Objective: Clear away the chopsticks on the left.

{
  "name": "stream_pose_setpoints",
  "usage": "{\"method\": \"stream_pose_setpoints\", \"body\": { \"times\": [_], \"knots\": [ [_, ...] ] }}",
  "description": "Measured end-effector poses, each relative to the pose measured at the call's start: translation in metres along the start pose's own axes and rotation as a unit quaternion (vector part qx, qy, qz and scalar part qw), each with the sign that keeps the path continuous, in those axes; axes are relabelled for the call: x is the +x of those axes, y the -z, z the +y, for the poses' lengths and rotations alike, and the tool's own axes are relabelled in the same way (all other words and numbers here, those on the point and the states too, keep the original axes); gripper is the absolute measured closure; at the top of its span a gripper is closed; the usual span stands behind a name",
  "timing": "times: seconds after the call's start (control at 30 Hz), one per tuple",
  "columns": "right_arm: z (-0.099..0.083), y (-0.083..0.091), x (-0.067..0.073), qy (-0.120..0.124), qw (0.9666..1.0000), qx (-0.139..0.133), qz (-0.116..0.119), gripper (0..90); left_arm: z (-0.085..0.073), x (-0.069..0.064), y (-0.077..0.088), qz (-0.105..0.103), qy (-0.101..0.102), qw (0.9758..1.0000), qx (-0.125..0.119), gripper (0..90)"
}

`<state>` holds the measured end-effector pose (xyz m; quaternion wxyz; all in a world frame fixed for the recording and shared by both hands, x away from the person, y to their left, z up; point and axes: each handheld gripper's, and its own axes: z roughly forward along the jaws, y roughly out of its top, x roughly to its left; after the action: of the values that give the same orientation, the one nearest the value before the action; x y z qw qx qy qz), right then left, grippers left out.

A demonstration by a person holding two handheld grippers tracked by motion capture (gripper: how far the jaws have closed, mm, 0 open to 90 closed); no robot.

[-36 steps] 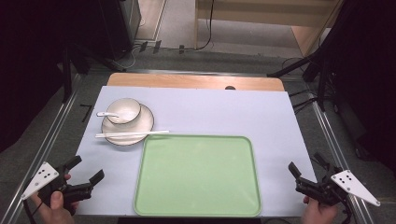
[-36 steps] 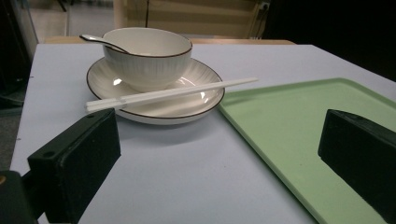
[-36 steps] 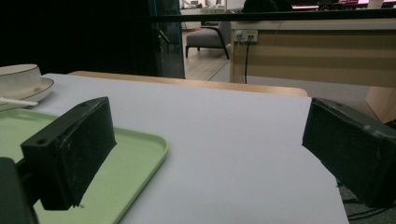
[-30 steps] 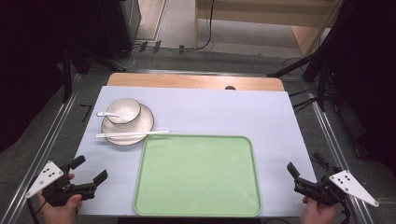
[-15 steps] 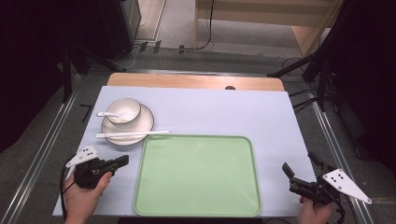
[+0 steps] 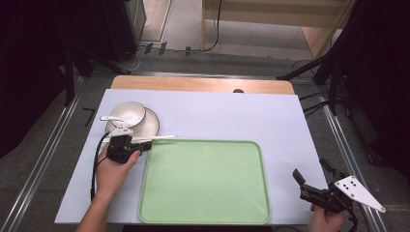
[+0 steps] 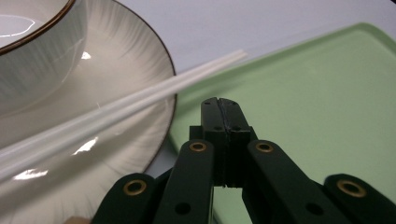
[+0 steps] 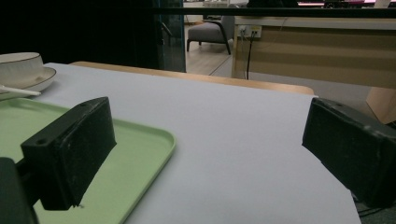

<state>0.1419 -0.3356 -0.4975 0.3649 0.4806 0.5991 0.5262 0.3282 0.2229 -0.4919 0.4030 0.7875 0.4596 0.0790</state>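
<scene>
At the tray's [image 6: 205,181] near-left corner, left gripper [image 6: 144,145] has slid in from the table's [image 6: 270,116] left edge and snapped its jaws fully together, nothing between them; tips just beside chopsticks [image 7: 126,105] lying across the saucer [image 7: 135,70], likely lining up a pick. Right gripper [image 6: 297,180] wide open, empty, unmoved at the near-right corner. Tray bare, table centre free

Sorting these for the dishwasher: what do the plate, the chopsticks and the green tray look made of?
Plate: likely glazed ceramic, with bright glints, fine radial streaks and a dark rim line. Chopsticks: probably white plastic, smooth, slightly translucent. Green tray: seemingly matte plastic, even colour, rounded moulded rim.
</scene>
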Motion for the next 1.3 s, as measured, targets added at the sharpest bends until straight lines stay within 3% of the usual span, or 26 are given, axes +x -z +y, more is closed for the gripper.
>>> {"method": "stream_pose_setpoints", "body": {
  "times": [0.1, 0.6, 0.87, 1.0, 1.17, 1.3],
  "knots": [
    [-0.001, 0.001, -0.001, -0.001, 1.0000, 0.001, 0.000, 2.4, 0.003, 0.007, -0.007, 0.013, 0.014, 0.9998, 0.000, 90.0],
    [-0.005, -0.002, 0.005, 0.008, 0.9998, 0.017, 0.006, 2.4, 0.012, 0.011, -0.024, 0.042, 0.007, 0.9990, -0.013, 90.0],
    [-0.007, 0.004, 0.006, 0.016, 0.9996, 0.024, -0.003, 2.4, 0.019, 0.010, -0.032, 0.052, 0.007, 0.9984, -0.019, 90.0],
    [-0.008, 0.008, 0.004, 0.012, 0.9996, 0.025, -0.007, 2.5, 0.021, 0.012, -0.038, 0.063, 0.012, 0.9977, -0.024, 90.0],
    [-0.010, 0.012, 0.002, 0.014, 0.9995, 0.029, -0.008, 2.4, 0.024, 0.013, -0.042, 0.085, 0.005, 0.9960, -0.029, 90.0],
    [-0.010, 0.013, 0.002, 0.012, 0.9995, 0.028, -0.008, 2.4, 0.023, 0.016, -0.044, 0.092, 0.008, 0.9955, -0.021, 90.0]
  ]
}}
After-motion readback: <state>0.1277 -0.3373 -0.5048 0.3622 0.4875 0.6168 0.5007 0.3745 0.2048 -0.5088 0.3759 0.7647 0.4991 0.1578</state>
